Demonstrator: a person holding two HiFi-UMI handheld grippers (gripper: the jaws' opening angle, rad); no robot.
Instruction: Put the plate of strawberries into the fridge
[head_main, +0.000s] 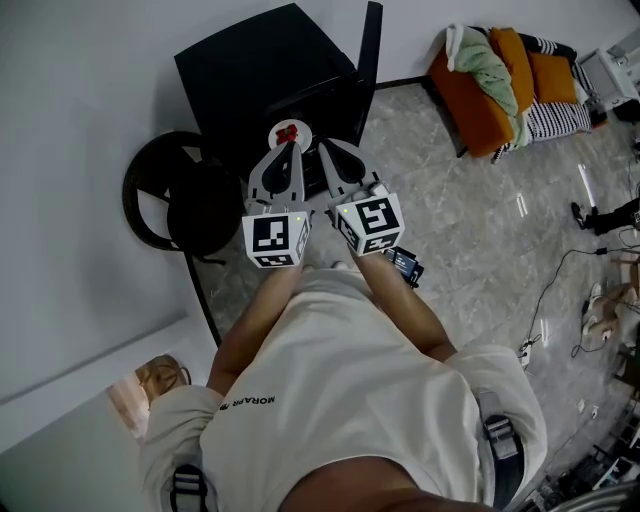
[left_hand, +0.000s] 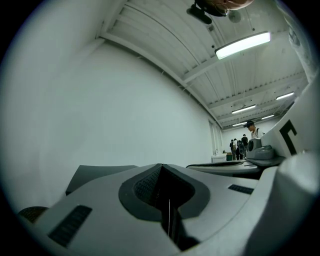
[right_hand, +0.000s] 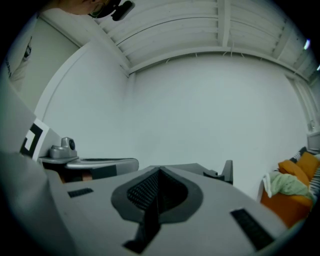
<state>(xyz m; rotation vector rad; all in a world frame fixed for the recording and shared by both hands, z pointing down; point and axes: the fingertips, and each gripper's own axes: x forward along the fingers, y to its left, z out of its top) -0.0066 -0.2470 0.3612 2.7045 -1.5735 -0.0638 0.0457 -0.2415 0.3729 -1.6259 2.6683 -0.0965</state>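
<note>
White shirt (head_main: 340, 400) nearest, both arms stretched forward, a gripper in each hand. The left gripper (head_main: 289, 150) has its jaws pressed fully together with nothing between them. The right gripper (head_main: 326, 150) is the same, closed and empty. Just past both tips sits the plate of strawberries (head_main: 303, 130), at the front of a black cabinet (head_main: 250, 70). Farther right is an orange sofa (head_main: 475, 95).

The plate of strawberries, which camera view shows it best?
The head view: the plate of strawberries appears from above, red fruit on white, on the black cabinet. Both gripper views point at wall and ceiling and show no plate.
</note>
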